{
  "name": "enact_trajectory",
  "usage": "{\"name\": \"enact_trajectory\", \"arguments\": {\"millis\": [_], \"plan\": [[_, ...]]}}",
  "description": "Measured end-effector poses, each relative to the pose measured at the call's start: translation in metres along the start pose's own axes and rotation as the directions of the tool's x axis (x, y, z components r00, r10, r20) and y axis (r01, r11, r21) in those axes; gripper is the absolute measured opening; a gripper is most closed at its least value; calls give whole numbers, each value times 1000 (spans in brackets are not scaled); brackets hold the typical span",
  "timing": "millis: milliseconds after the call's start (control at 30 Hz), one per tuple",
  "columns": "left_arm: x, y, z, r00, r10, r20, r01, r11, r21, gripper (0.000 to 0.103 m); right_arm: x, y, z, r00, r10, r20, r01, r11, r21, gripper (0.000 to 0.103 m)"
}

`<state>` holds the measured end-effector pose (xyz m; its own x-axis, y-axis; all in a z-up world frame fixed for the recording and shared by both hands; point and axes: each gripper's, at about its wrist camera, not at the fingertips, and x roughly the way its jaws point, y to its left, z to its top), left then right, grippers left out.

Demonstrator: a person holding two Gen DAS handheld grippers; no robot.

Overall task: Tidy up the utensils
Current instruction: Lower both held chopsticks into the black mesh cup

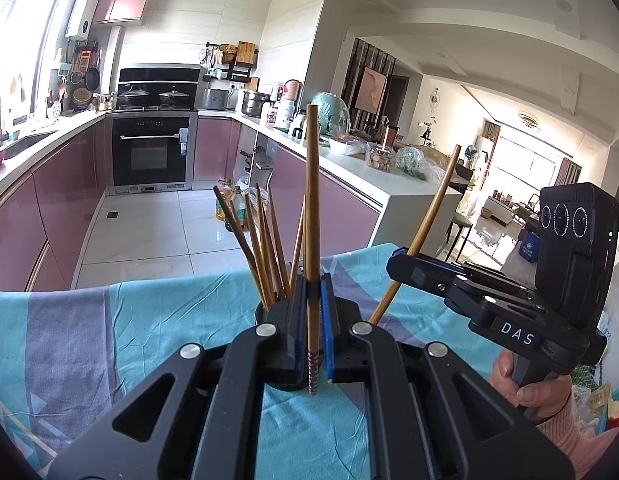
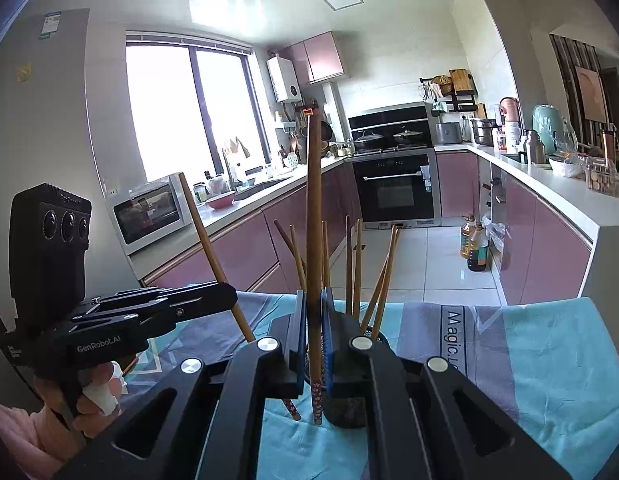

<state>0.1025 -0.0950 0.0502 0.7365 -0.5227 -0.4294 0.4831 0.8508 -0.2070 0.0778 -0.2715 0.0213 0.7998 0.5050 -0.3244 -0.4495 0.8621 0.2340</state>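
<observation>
Over a table draped in a turquoise-and-grey cloth (image 1: pixel 109 328), the left gripper (image 1: pixel 314 320) is clenched on one upright wooden chopstick (image 1: pixel 312 216), while the right gripper (image 2: pixel 314 332) pinches a second chopstick (image 2: pixel 314 220) the same way. More chopsticks (image 2: pixel 373 280) stand fanned in a dark holder (image 2: pixel 347 412) on the cloth, just beside both grippers.

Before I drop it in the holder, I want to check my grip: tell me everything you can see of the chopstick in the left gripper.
The chopstick looks like brown wood or bamboo, long and slim. It stands nearly upright, blunt end up, and a patterned red-and-white band wraps the lower tip below the jaws. The left gripper is shut on it, blue pads pressing both sides. It hangs above the blue patterned cloth, next to the dark holder of chopsticks.
</observation>
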Motion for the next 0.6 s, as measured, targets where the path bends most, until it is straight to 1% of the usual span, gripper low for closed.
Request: {"name": "enact_trajectory", "arguments": {"millis": [167,600], "plan": [[0,1,6,1000,1,14,-1,1000,-8,8,0,0,11,1000,-7,25,7,1000,-9,6],[-2,-6,19,998,7,57,-7,1000,-2,8,8,-2,23,999,-17,46,17,1000,-7,6]]}}
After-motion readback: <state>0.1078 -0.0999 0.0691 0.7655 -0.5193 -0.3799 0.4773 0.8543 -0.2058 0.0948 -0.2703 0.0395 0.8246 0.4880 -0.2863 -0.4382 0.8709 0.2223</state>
